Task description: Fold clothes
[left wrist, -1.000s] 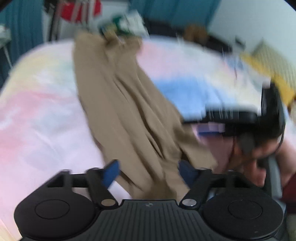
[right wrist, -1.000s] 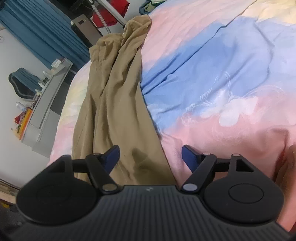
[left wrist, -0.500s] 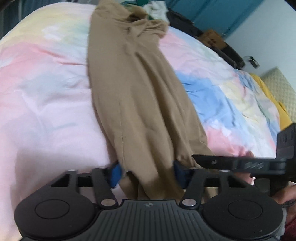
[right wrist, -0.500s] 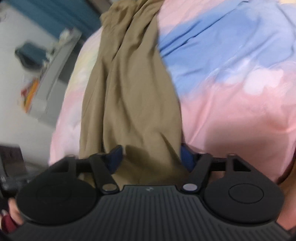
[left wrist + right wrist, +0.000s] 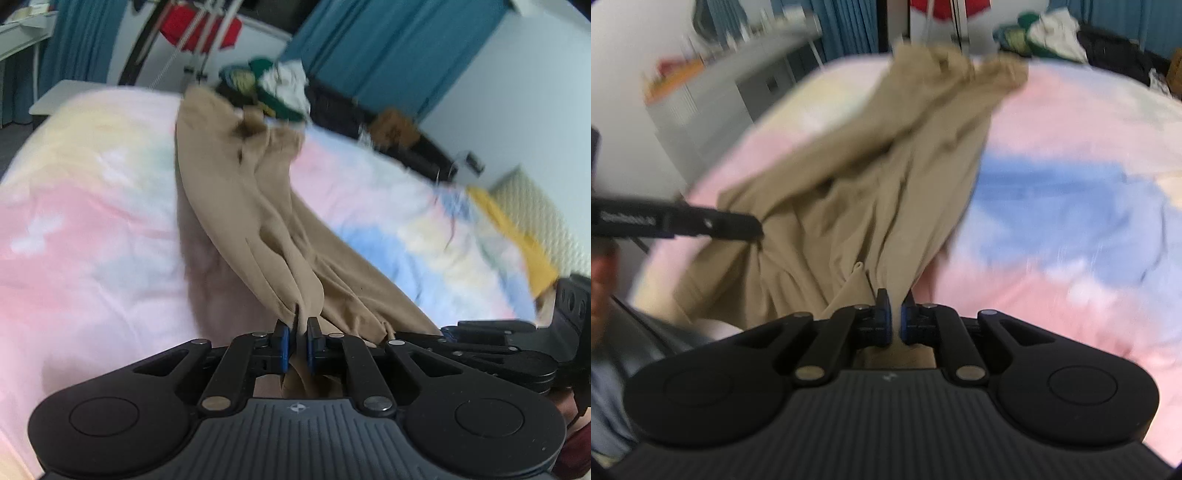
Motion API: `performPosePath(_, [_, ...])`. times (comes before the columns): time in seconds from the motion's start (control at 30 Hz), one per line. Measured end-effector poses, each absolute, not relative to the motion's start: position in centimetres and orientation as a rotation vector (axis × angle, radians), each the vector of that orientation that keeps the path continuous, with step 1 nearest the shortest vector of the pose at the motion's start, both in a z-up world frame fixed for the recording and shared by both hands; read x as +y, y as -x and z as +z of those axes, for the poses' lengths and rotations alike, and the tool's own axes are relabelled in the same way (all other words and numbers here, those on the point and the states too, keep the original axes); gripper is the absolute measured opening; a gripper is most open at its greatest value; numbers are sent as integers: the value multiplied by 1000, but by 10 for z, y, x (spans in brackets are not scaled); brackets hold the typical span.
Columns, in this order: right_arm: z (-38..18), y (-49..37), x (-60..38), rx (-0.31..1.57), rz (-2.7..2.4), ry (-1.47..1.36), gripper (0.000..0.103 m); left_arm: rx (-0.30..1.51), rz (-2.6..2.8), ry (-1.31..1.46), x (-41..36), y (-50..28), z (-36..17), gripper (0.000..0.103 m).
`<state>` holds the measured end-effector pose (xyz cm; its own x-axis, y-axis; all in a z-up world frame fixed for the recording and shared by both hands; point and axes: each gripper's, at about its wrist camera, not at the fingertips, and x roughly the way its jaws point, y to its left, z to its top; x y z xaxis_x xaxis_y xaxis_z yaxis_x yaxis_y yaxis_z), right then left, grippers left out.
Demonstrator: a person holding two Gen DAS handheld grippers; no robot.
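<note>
Left gripper [image 5: 297, 345]: blue pads pressed together on a bunched near edge of the tan trousers [image 5: 258, 221]. Right gripper [image 5: 894, 322]: likewise clamped on the near edge of the same garment, cloth pinched between its pads. Tan trousers: raised at the near end, gathered into folds, far end lying on the bed [image 5: 92, 221] toward its far edge. Bed: pastel cover in pink, blue and yellow. Beyond the far edge: heap of green and white clothes [image 5: 277, 88], red item [image 5: 201, 31], blue curtains [image 5: 388, 48].
</note>
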<state>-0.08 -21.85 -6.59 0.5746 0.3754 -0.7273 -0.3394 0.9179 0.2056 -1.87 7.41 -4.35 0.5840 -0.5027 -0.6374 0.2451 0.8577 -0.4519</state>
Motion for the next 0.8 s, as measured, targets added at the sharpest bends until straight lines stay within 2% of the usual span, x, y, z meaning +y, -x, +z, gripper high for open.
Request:
performPosePath(0.2, [11, 13, -244, 704, 466, -158, 8, 747, -470, 395, 80, 37, 22, 9])
performPosePath(0.3, [34, 37, -253, 639, 491, -177, 8, 724, -494, 362, 73, 64, 37, 9])
performPosePath(0.4, [24, 68, -254, 626, 502, -122, 8, 770, -504, 307, 58, 101, 16, 9])
performPosePath(0.6, [-38, 121, -258, 722, 540, -128, 8, 811, -536, 204, 41, 157, -33, 9])
performPosePath(0.8, [-28, 105, -261, 624, 534, -138, 8, 729, -557, 179, 41, 121, -12, 9])
